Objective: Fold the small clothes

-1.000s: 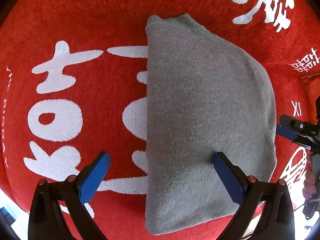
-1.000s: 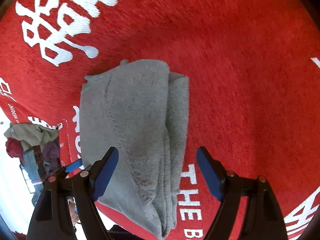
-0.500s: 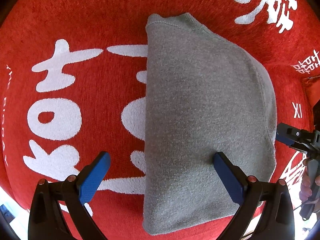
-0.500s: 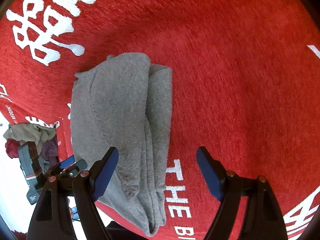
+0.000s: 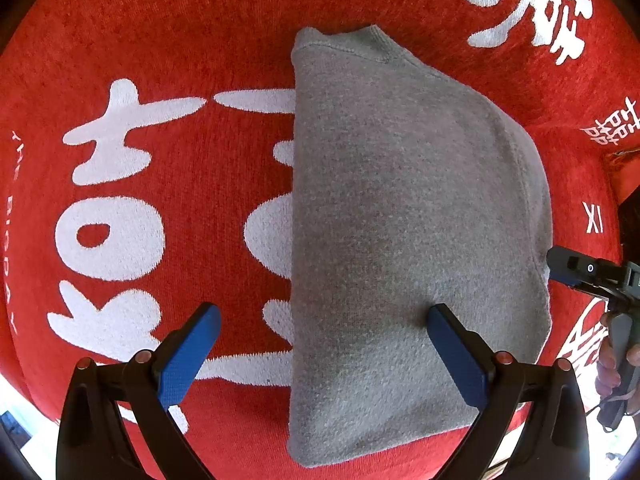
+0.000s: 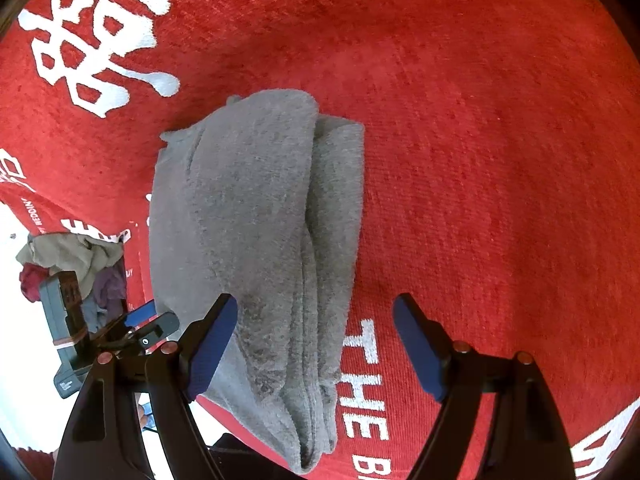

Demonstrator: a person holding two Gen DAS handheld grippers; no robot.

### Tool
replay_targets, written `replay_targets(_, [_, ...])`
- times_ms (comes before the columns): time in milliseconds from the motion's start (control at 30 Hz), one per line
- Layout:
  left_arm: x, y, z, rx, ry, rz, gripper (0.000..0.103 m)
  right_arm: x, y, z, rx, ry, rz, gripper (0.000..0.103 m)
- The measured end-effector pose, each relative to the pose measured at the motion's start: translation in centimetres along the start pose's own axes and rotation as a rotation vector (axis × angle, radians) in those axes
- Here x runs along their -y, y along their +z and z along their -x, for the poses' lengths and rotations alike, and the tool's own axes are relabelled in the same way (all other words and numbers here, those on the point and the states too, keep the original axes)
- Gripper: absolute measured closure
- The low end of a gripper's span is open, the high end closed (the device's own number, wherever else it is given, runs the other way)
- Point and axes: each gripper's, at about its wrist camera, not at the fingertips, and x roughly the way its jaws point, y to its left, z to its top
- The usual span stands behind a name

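A folded grey garment (image 5: 400, 240) lies flat on a red cloth with white lettering (image 5: 180, 40). My left gripper (image 5: 324, 352) is open and empty above the garment's left fold edge, near its front end. In the right wrist view the same garment (image 6: 256, 240) shows as a stacked fold with layered edges on its right side. My right gripper (image 6: 316, 344) is open and empty over the garment's near end, its left finger (image 6: 212, 340) over the grey fabric. The right gripper also shows at the right edge of the left wrist view (image 5: 588, 276).
The red cloth (image 6: 480, 160) covers the whole work surface. A pile of other small clothes (image 6: 76, 264) lies beyond the cloth's edge at the left of the right wrist view. The left gripper's body (image 6: 132, 328) shows there too.
The left gripper has barely moved. The right gripper drifted, so the garment shifted left and then back right in its view. Both stayed open.
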Motion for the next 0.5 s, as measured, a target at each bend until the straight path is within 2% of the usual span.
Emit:
replay_targets(300, [-0.4,0.1,0.3,0.021,-0.027,-0.03,0.0,-0.2,0.3,-0.8,-0.024,0.024,0.023,0.02])
replay_targets(400, [-1.3,-0.1,0.7,0.044,-0.074,-0.061,0.0,0.3,0.6,-0.7,-0.022,0.077,0.005,0.02])
replay_targets(500, [-2.0,-0.1,0.4,0.034,-0.154,-0.094,0.0,1.0,0.9,-0.5,-0.009,0.145,0.008,0.02])
